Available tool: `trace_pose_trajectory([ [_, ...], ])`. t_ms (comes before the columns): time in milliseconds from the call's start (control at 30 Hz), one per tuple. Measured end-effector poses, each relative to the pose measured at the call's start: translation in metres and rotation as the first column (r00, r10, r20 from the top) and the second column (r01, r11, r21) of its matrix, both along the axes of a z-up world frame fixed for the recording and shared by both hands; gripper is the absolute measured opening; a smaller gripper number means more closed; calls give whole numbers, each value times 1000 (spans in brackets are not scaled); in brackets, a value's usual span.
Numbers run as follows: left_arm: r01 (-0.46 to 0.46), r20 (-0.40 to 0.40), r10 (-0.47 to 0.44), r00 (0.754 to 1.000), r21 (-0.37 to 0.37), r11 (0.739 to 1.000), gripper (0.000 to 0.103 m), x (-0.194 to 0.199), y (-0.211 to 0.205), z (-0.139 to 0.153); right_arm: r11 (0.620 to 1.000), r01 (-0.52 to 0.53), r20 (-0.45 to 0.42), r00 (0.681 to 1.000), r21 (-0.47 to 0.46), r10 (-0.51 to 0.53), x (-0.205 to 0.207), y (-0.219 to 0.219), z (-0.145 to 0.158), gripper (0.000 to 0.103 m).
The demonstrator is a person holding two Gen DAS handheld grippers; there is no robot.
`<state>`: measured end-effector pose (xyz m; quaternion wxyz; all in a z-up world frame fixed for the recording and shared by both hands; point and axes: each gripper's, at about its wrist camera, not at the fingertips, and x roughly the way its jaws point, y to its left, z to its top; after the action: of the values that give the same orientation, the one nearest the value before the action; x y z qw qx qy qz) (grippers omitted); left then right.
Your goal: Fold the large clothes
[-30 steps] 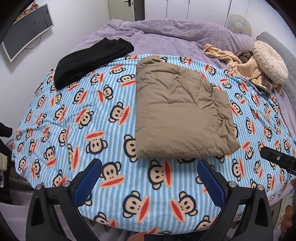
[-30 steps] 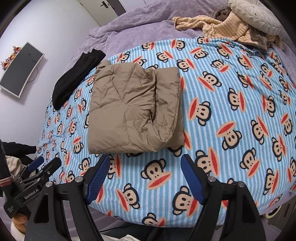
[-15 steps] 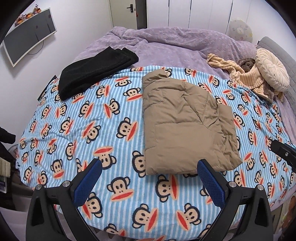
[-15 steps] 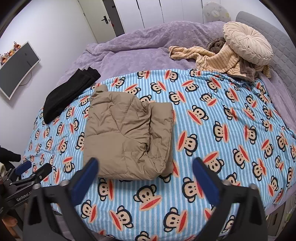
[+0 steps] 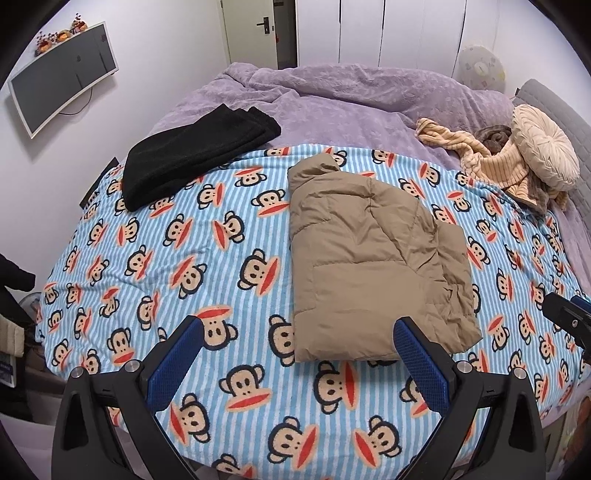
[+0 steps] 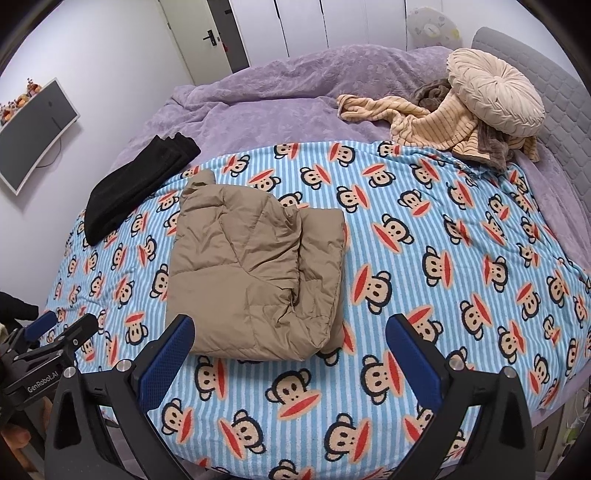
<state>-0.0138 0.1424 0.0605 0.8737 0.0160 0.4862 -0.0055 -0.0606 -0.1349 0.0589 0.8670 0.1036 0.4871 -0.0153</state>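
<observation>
Both grippers, left gripper [image 5: 297,354] & right gripper [image 6: 290,352], spread wide, empty, hovering clear of tan puffer jacket [image 5: 373,266] just ahead. Risk: slippery puffy fill could spring the fold open if nudged.

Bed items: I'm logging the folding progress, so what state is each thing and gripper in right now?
Tan jacket: folded, lying flat on the monkey blanket.
Black garment: folded, lying at the blanket's far edge.
Striped beige clothes: crumpled, unfolded.
Round cushion: resting on the crumpled clothes.
Left gripper: open, holding nothing.
Right gripper: open, holding nothing.
Door: closed.
</observation>
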Motion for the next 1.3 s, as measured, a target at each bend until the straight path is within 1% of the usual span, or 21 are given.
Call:
trace_pose_trajectory([
  [400, -14, 0, 14, 1000, 3, 1000, 103, 1, 1, 2, 1000, 3, -5, 1000, 1, -3, 1, -1, 0, 103],
  [1300, -15, 1, 15, 1000, 6, 1000, 103, 2, 1, 3, 1000, 1, -7, 1000, 2, -1, 1, -4, -2, 103],
])
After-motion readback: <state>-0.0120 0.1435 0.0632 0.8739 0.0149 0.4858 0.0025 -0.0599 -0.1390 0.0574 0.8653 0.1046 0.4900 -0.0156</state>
